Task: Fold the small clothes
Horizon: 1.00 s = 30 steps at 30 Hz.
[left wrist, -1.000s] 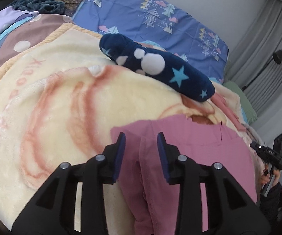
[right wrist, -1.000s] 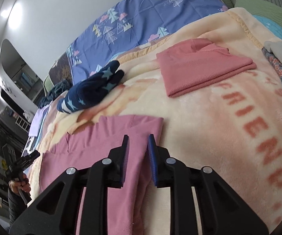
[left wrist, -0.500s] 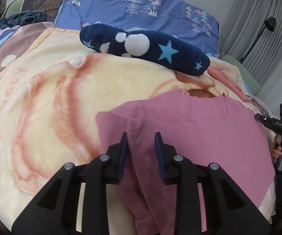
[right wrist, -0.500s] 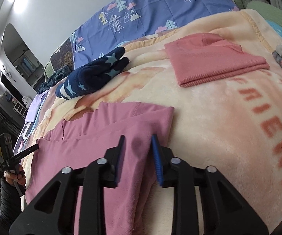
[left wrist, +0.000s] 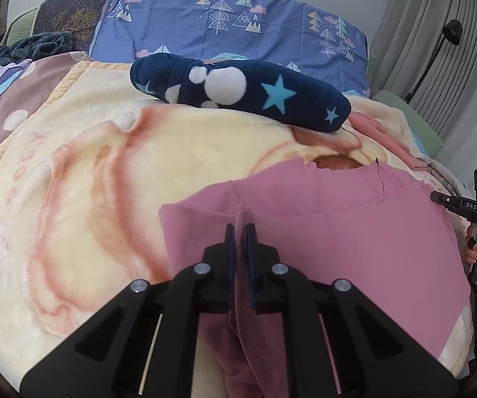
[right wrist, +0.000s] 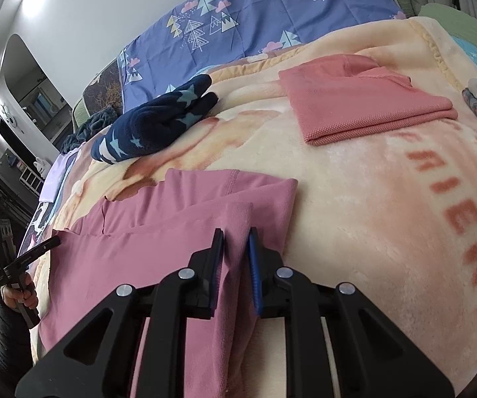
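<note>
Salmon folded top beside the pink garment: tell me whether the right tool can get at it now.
Probably not yet: the right tool is shut on the pink garment. The blanket toward the salmon folded top lies bare.

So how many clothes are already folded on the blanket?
2: a navy star-print piece beyond the mauve garment, and a salmon top far right. More may lie outside view.

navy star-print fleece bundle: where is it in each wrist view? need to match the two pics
Left wrist: navy star-print fleece bundle lies top centre, above the mauve garment.
Right wrist: bundle sits left of centre, up-left of the garment.
Shared landmark: blue tree-print bedding behind it in both.
</note>
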Motion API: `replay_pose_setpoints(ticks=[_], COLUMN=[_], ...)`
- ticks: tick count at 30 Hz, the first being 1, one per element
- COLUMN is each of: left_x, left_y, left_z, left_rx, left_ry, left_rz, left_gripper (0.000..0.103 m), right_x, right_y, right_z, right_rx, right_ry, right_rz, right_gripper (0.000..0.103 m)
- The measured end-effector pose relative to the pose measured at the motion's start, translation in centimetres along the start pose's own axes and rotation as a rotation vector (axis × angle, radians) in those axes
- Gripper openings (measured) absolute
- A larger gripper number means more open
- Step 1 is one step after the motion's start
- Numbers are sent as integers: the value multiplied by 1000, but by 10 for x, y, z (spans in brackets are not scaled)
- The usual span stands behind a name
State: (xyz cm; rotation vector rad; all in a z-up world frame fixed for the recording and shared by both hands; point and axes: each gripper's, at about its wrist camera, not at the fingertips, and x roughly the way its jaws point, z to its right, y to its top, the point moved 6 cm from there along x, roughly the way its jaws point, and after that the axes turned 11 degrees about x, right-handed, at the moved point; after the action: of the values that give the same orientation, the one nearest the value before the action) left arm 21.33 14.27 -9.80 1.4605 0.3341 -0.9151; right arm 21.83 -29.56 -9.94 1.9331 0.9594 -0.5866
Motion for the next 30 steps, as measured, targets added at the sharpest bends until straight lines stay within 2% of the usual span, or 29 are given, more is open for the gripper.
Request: replay_pose_setpoints(ticks=[2,3,4,10,13,15,18,20,22,25,26,27,29,30], left_x=[1,0,-2,-52,-78,-80,-65,-43,-10,43,58,66,64,57], left_y=[0,1,2,27,47,59,73,77,72,49,38,30,24,24], left_z=[1,1,2,8,11,10,4,-2,-10,-21,-25,-27,-27,-28], left_rx=[0,-1,-6,-3,32,46,50,47,38,24,23,24,26,24], left_ry=[3,4,2,-13,6,23,51,66,78,117,140,151,158,172], left_rz=[-1,4,13,174,250,263,241,203,129,-10,-56,-80,-69,-59], left_gripper=[6,3,3,3,3,3,3,3,3,4,5,9,17,26], right_x=[1,0,-3,-54,-70,-69,-47,-20,8,50,54,56,47,40], right_y=[0,0,0,17,33,45,60,67,69,65,60,57,53,53], right_z=[-3,-4,-6,-33,-44,-47,-43,-36,-25,4,12,18,26,27], right_rx=[-4,-5,-4,-23,-43,-38,-33,-21,-6,39,62,92,126,125], right_ry=[-1,1,8,124,138,137,92,55,15,-96,-101,-85,-46,-41], right_rz=[3,12,24,171,230,240,217,171,118,42,27,20,37,47], right_gripper=[16,6,3,3,2,2,2,2,3,5,5,6,11,15])
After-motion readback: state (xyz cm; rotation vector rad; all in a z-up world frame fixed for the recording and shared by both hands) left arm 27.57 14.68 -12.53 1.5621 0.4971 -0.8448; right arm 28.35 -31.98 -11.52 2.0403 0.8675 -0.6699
